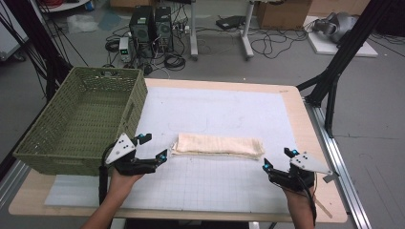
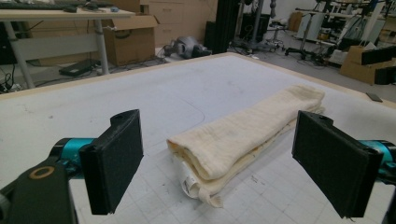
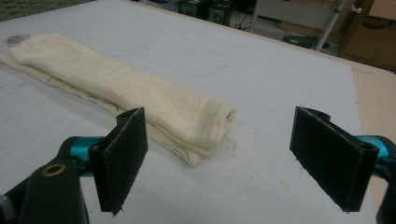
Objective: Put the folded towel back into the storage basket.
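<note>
green basket [image 1: 81, 119] left of towel [image 1: 217, 145]

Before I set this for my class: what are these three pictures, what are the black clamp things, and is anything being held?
A person holds a hand-held clamp in each hand: the left gripper and the right gripper. One picture looks down from above the table. The other two come from small cameras riding on each gripper, looking out between its own black jaws. A folded cream towel lies on the white mat, and a green woven basket stands at the table's left. Both grippers are open, one near each end of the towel. Nothing is held.
</note>
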Demonstrator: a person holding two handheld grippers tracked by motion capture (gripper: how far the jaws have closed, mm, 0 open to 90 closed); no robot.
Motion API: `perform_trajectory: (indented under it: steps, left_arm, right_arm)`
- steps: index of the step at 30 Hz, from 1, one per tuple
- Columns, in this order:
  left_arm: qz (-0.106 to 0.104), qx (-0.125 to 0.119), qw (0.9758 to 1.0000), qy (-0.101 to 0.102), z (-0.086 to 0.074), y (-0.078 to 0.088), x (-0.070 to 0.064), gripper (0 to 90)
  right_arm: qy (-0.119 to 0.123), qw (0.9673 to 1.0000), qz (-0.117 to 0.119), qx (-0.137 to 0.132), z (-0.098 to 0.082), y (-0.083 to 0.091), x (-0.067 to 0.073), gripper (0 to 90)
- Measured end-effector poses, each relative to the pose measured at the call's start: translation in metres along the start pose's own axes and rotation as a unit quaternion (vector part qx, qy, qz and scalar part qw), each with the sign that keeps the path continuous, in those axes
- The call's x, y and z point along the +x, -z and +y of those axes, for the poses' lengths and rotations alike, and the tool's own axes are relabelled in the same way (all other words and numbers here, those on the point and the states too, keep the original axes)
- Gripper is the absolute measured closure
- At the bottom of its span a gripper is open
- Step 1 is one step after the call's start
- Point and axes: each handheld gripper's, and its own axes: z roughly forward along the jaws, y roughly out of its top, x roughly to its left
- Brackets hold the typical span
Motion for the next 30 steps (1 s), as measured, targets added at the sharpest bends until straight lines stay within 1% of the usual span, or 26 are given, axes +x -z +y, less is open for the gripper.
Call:
perform_trajectory:
  steps: [3, 7, 9, 15, 19, 20, 22, 24, 30]
  left_arm:
    - [0.000, 0.001, 1.0000, 0.001, -0.0003, -0.0003, -0.0001, 16.7]
    - [-0.004, -0.001, 1.0000, 0.002, -0.0001, 0.0004, -0.0002, 16.6]
    - [-0.004, -0.004, 1.0000, 0.002, 0.0002, 0.0004, -0.0009, 16.6]
    - [-0.003, 0.002, 1.0000, -0.001, -0.0005, 0.0001, -0.0019, 16.6]
    - [-0.004, 0.004, 1.0000, 0.000, -0.0009, 0.0001, -0.0021, 16.6]
    - [-0.009, 0.000, 1.0000, 0.003, -0.0008, 0.0001, -0.0021, 16.7]
    - [-0.009, -0.004, 1.0000, 0.002, -0.0005, 0.0004, -0.0026, 16.7]
    - [-0.010, -0.003, 0.9999, 0.002, -0.0005, 0.0004, -0.0022, 16.7]
    - [-0.010, 0.001, 0.9999, 0.006, -0.0007, -0.0020, -0.0019, 16.7]
  right_arm:
    - [-0.011, 0.9999, -0.002, -0.003, -0.0005, 0.0009, -0.0018, 18.0]
    - [-0.016, 0.9999, -0.005, -0.003, -0.0013, 0.0013, -0.0025, 18.0]
    - [-0.016, 0.9998, -0.005, -0.004, -0.0009, 0.0015, -0.0020, 18.0]
    - [-0.013, 0.9999, -0.005, -0.005, -0.0008, 0.0005, -0.0026, 18.0]
    - [-0.014, 0.9999, -0.004, -0.004, -0.0004, -0.0001, -0.0023, 18.0]
    - [-0.015, 0.9999, -0.003, -0.003, -0.0005, -0.0003, -0.0021, 18.0]
    - [-0.011, 0.9999, -0.003, -0.002, -0.0007, -0.0007, -0.0026, 18.0]
    - [-0.015, 0.9999, -0.001, -0.001, -0.0009, -0.0009, -0.0021, 18.0]
    - [-0.010, 0.9999, -0.001, 0.000, -0.0016, -0.0007, -0.0025, 18.0]
